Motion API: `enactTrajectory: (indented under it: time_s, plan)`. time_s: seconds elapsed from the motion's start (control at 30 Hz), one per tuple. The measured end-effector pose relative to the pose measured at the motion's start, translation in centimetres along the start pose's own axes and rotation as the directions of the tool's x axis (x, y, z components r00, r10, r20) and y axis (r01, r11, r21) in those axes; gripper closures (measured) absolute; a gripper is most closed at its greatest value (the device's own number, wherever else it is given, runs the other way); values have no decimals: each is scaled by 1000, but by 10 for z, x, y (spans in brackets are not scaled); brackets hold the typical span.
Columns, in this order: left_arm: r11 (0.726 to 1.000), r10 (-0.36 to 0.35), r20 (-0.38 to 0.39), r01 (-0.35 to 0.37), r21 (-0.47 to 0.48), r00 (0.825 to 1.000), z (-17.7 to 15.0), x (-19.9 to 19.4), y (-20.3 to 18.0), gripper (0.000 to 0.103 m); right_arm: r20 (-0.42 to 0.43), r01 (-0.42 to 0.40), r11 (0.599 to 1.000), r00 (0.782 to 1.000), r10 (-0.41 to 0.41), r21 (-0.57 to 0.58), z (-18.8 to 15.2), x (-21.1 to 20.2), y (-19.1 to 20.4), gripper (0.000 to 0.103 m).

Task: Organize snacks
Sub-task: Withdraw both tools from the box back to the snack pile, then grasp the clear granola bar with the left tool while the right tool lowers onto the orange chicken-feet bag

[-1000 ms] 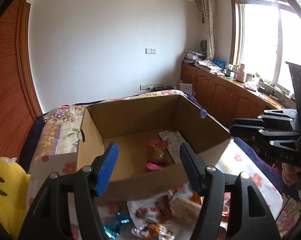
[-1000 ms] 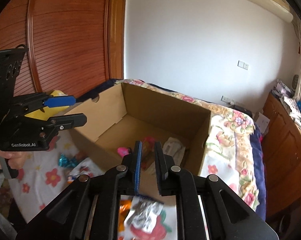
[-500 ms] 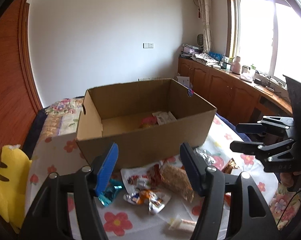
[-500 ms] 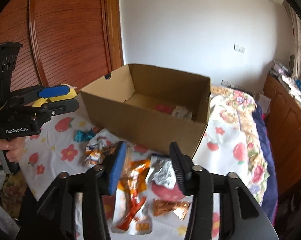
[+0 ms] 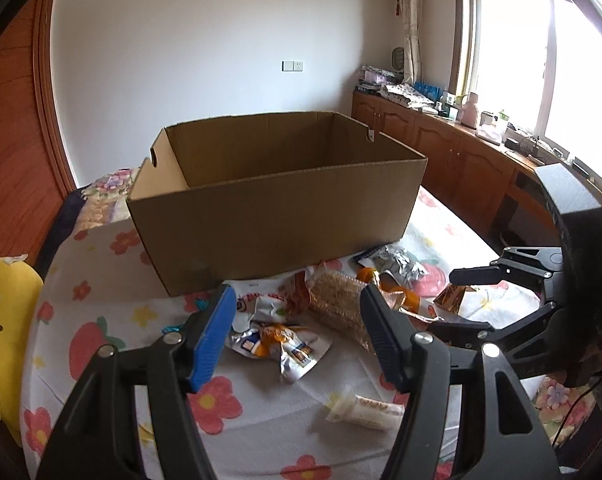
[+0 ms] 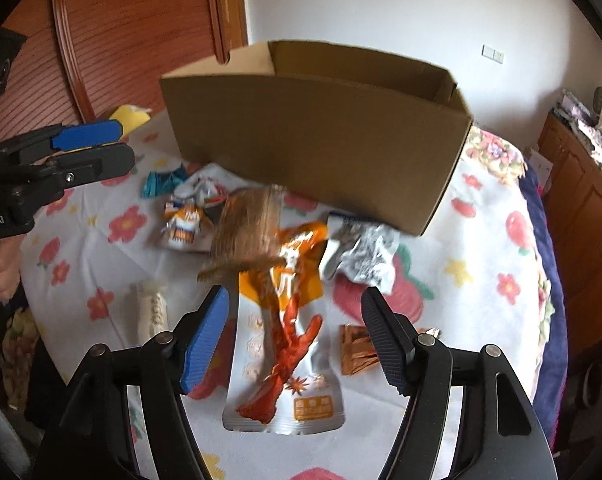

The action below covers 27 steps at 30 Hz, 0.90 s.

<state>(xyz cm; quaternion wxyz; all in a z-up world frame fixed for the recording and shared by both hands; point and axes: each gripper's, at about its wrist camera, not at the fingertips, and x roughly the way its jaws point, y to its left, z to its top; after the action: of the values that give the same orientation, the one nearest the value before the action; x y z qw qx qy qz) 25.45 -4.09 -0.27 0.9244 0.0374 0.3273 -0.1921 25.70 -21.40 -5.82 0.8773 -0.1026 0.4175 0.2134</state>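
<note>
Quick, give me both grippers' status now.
Left gripper: open, holding nothing.
Right gripper: open, holding nothing, above the orange snack pouch.

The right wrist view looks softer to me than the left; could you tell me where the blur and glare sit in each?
Right wrist view: motion blur smears the box and the brown packet; the claw stays sharp. Left wrist view: crisp, but the window is blown out white, and fisheye bending curves the door frame.
</note>
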Motion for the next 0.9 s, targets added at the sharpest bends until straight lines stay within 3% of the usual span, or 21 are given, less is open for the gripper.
enactTrajectory:
  time_s: [0.67,0.77,0.9]
  plan:
    - [997,-33,-67,28,-71,997,-15,31,-1,33,-77,7,999,997,-9,-36,-13,39,7,33]
    - [997,-35,-71,30,-71,997,-16,35,-4,33,-72,-8,1000,997,7,-23,-15,36,4,43]
    - [997,-36,-78,30,-76,996,-16,40,-8,33,-78,-15,999,997,13,-33,-18,33,2,44]
